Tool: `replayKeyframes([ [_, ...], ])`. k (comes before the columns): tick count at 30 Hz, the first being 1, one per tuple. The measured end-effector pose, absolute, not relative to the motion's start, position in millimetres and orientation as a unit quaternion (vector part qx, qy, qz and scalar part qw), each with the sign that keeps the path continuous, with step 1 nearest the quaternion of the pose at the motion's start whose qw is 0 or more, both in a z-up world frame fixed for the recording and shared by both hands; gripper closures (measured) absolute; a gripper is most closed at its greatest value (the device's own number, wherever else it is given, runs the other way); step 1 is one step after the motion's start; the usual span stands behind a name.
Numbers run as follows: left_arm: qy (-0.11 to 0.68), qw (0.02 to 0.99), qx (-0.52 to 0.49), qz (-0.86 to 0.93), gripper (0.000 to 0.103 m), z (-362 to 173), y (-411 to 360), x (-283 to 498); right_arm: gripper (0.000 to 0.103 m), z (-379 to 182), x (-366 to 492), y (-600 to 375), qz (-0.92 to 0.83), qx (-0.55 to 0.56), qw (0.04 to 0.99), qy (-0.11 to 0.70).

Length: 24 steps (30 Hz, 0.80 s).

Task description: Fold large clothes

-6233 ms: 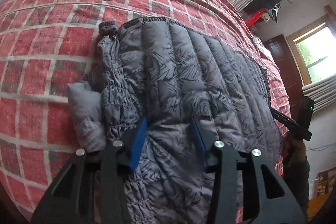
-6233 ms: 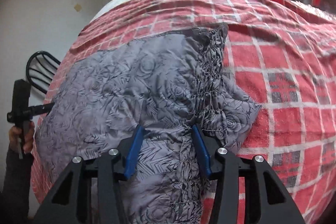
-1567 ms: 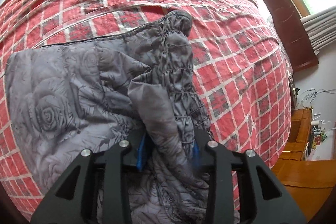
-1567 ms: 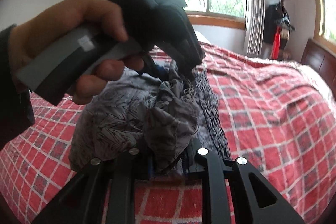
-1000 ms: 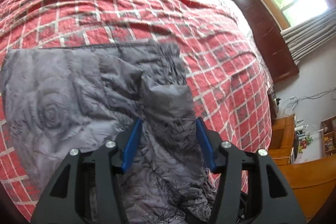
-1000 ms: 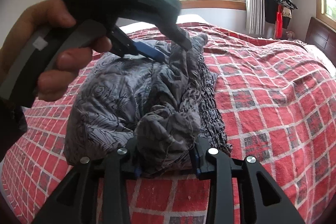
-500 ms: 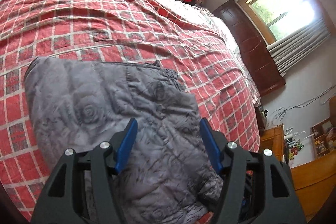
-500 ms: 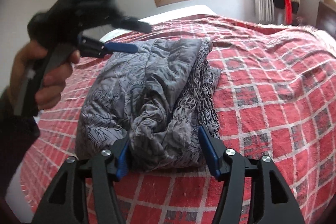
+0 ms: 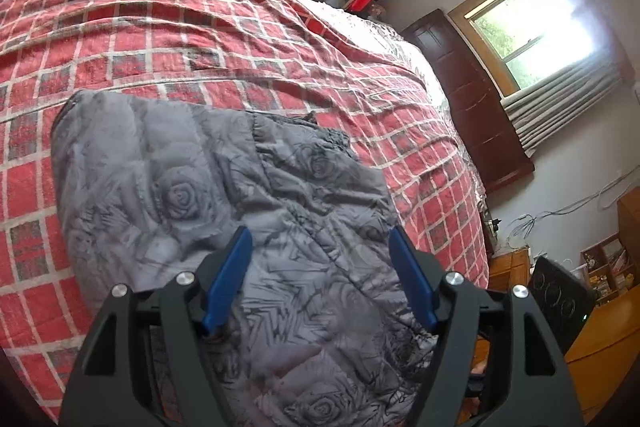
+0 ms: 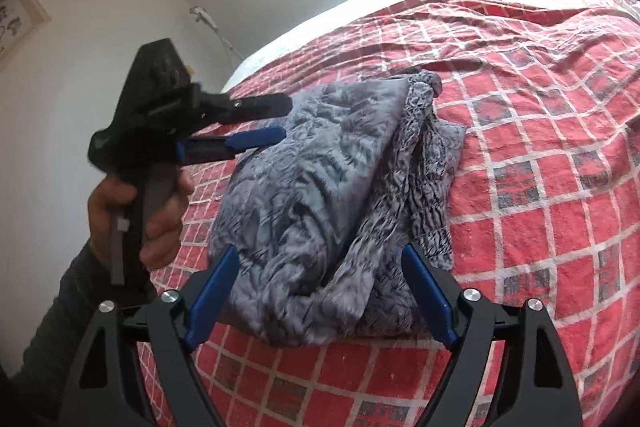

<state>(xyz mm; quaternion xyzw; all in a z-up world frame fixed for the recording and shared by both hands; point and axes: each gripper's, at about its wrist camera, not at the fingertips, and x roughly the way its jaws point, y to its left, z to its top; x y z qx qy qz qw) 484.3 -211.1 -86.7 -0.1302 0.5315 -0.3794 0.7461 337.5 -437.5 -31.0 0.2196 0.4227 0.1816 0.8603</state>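
Both tools have let go of the garment [image 10: 320, 195] since earlier; it lies folded on the bed [image 10: 540, 155]. Only the right view shows the hand [image 10: 136, 211] holding the left tool [image 10: 276, 119]. Left tool and right tool [image 10: 320, 267], two in all, are opening, pads clear of the one garment.

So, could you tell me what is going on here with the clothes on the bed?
A person is folding a grey quilted garment on a red checked bedspread, with a gripper in each hand. The garment lies in a folded bundle. The right gripper and left gripper are both opening, pads clear of the cloth, so neither is gripping it.
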Motion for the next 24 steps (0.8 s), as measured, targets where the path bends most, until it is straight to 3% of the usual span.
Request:
replayKeyframes([
  [4,0.535,0.744,-0.128,-0.379,0.032,-92.4,-214.7,484.9,0.019,-39.9,343.0,-433.2,0.177,0.202,0.854,0.445],
  [10,0.538,0.738,-0.135,-0.385,0.032,-98.3,-215.4,486.4,0.029,-68.4,341.3,-438.1,0.164,0.183,0.853,0.461],
  [15,0.535,0.742,-0.127,-0.384,0.032,-93.8,-221.1,480.6,0.029,-84.1,341.0,-438.3,0.156,0.169,0.854,0.466],
  [24,0.51,0.757,-0.143,-0.383,0.022,-67.1,-167.0,474.3,0.034,-49.0,343.5,-452.5,0.188,0.225,0.846,0.444],
])
